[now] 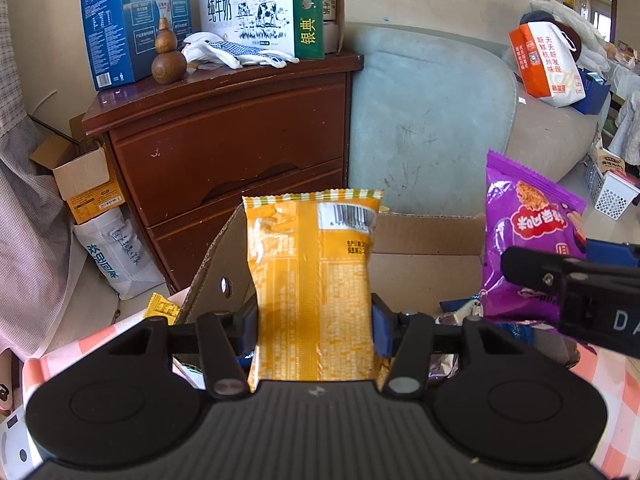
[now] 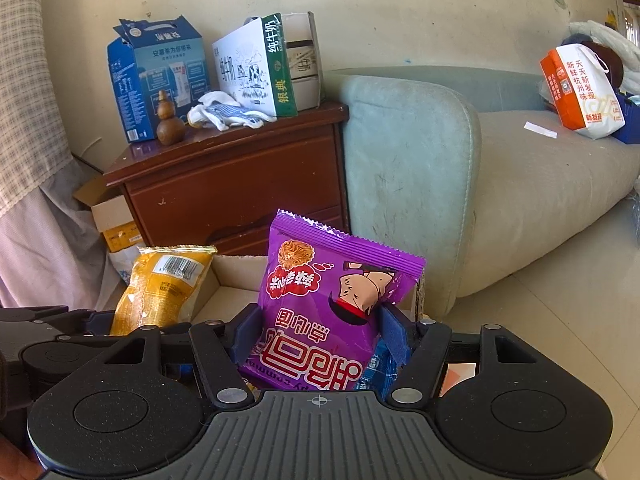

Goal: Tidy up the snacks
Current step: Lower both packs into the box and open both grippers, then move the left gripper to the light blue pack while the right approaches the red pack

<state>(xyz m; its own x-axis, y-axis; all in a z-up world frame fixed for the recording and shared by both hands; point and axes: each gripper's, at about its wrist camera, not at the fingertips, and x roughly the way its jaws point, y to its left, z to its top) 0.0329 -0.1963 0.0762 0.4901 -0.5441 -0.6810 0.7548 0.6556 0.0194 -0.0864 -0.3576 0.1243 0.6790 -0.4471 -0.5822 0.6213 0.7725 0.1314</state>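
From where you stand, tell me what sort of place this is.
Most likely a lived-in living room at home: a worn pale green sofa, a dark wooden drawer cabinet stacked with milk cartons, and an orange shopping bag left on the sofa seat.

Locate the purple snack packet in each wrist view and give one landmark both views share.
Left wrist view: purple snack packet at the right edge, clamped by the right gripper coming in from the right.
Right wrist view: purple snack packet at lower centre, upright between that gripper's blue pads.
Shared landmark: the brown wooden cabinet, upper left in both.
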